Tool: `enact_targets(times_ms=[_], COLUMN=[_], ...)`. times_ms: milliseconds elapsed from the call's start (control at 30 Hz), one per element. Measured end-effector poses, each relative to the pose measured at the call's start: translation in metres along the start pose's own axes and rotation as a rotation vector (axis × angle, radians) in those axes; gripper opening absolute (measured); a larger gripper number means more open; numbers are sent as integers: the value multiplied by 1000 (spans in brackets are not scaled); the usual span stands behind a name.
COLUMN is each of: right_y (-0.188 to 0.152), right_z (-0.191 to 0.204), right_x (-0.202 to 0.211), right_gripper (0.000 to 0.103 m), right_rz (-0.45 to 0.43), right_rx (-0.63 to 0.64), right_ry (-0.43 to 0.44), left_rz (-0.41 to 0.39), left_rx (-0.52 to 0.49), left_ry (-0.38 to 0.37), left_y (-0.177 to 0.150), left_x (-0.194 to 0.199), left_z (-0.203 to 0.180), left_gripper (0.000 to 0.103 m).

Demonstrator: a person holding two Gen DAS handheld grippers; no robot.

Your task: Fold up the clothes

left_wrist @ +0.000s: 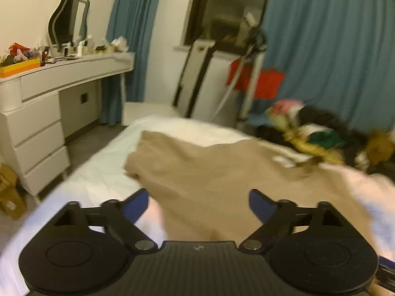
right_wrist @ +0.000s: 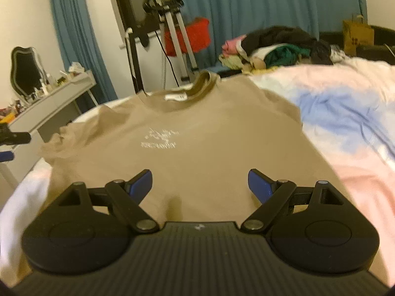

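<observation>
A white dressing table with a mirror and scattered toiletries stands at the far left of a bedroom, beside teal curtains and a dark window. On the bed, a tan T-shirt lies spread front-up, its collar toward the far edge and a pale printed logo on the chest; its left sleeve lies rumpled. The left gripper hovers over the shirt's lower part, its blue-tipped jaws spread wide with nothing between them; the right gripper hangs above the hem, jaws likewise wide apart and empty. To the right, a pink, white and blue quilt lies just beside the shirt. Beyond it, a heap of dark and coloured clothes rests near a tripod and a brown paper bag.
</observation>
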State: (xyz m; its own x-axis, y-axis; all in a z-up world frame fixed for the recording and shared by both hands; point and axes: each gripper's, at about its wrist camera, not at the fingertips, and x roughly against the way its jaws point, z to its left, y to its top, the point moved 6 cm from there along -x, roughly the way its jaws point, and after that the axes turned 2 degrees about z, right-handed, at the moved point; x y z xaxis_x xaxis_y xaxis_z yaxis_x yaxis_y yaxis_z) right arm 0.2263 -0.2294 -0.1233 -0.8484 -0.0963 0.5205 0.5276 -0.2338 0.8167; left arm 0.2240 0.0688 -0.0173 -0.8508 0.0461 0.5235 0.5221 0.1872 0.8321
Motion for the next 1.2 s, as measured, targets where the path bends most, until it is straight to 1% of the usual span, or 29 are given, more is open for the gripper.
enact_targets(times_ms=[67, 133, 167, 200, 233, 300, 400, 433, 500, 567, 633, 700, 733, 800, 867, 900, 933, 1000, 1067, 1133, 1200], right_y=[7, 16, 21, 25, 30, 42, 58, 62, 67, 71, 71, 68, 66, 62, 59, 58, 58, 59, 59, 56, 43], right_z=[-3, -15, -21, -27, -33, -52, -91, -101, -114, -126, -139, -146, -149, -145, -137, -132, -124, -99, -64, -29, 7], right_x=[14, 21, 25, 28, 32, 31, 14, 6, -11, -29, -50, -70, -80, -99, -113, -118, -118, -114, -109, -106, -106], right_gripper=[85, 85, 83, 77, 78, 78, 79, 80, 80, 79, 79, 79, 76, 72, 59, 34, 13, 10, 7, 6, 5], right_rz=[-33, -52, -62, -72, -81, -98, -102, -95, -78, -59, -42, -23, -14, 7, 29, 38, 30, -7, -41, -79, -79], right_rx=[6, -30, -47, -65, -83, -146, -253, -259, -229, -199, -201, -212, -214, -178, -136, -108, -61, 74, 235, 385, 521], right_ry=[2, 8, 11, 15, 18, 16, -22, -39, -55, -68, -92, -87, -84, -69, -57, -62, -93, -136, -144, -131, -89], left_rz=[-23, -40, -44, -45, -37, -13, 34, 37, 41, 47, 65, 86, 97, 112, 112, 100, 85, 56, 27, 4, -4], left_rx=[3, -2, -6, -11, -24, -61, -91, -87, -73, -30, 10, 46, 58, 73, 90, 101, 108, 123, 128, 103, 87], left_ry=[-46, -87, -102, -114, -121, -129, -132, -135, -142, -156, -173, -188, -194, -200, -192, -183, -176, -160, -147, -142, -143], left_y=[-17, -42, -55, -68, -80, -103, -123, -126, -131, -134, -136, -137, -138, -138, -137, -136, -134, -130, -126, -124, -123], left_x=[30, 55, 62, 67, 68, 65, 53, 48, 37, 23, 7, -10, -17, -28, -35, -36, -36, -36, -35, -34, -33], left_z=[-23, -43, -48, -53, -57, -64, -69, -70, -71, -68, -65, -62, -61, -59, -57, -56, -54, -52, -50, -51, -50], left_gripper=[98, 99, 99, 99, 99, 99, 99, 99, 99, 99, 99, 98, 97, 96, 92, 90, 90, 90, 88, 86, 84])
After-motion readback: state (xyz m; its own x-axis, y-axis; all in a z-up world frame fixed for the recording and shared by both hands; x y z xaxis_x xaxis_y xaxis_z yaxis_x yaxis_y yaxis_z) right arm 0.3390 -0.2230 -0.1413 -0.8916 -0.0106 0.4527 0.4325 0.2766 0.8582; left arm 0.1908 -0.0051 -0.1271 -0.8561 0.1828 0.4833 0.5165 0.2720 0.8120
